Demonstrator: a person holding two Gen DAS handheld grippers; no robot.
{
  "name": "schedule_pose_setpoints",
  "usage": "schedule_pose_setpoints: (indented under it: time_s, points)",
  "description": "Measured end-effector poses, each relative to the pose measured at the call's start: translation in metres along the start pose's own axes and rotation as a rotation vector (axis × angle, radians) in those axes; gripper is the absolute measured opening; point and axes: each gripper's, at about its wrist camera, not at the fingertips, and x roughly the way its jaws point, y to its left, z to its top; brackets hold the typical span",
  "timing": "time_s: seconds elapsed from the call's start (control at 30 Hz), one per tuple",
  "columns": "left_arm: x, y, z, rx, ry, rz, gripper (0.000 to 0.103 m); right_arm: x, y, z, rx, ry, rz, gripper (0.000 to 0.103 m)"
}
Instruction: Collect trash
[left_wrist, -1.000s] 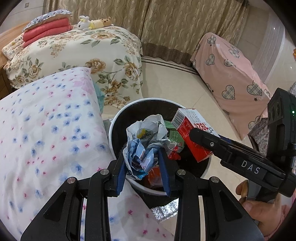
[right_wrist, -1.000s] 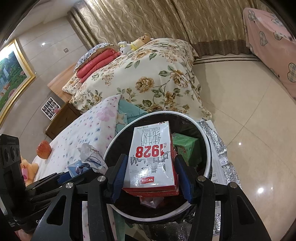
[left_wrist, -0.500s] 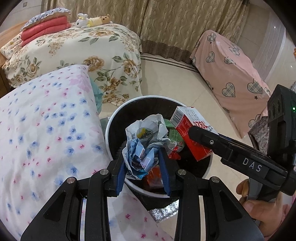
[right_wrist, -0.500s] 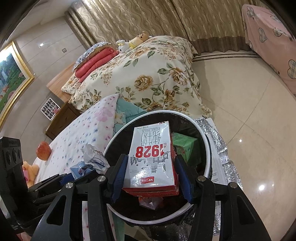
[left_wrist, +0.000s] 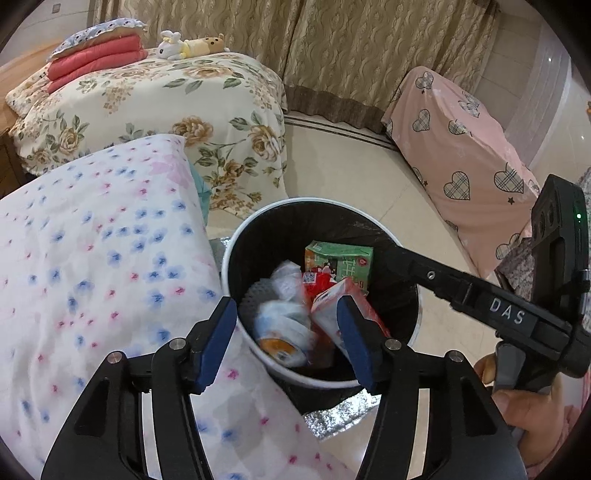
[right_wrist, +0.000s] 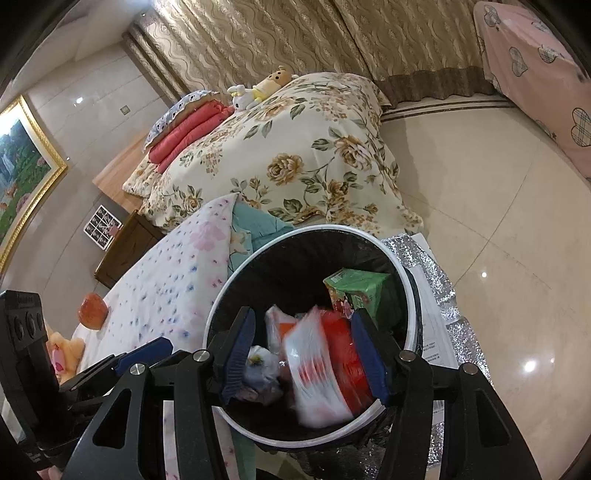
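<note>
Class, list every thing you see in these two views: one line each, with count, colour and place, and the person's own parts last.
Trash bin: one, white rim, black liner, on floor by the bed.
Green carton: one, green, in bin, far side.
Red milk carton: one, red and white, blurred, inside bin.
Crumpled wrapper: one, white-blue, blurred, inside bin.
Dotted quilt: one, white with blue-pink flowers, left of bin.
Floral bed: one, cream, behind.
Plush toys: two, on floral bed.
Left gripper: black, blue pads, open over bin.
Right gripper: same, open.
</note>
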Motion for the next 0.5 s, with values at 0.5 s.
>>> schedule_pose_setpoints:
  time_s: [0.5]
  points:
    - [-0.070,0.047,-0.061,-0.129,-0.115,0.054,0.061,-0.031,0.038,-0.048,-0.028,-0.063,0.047,0.080]
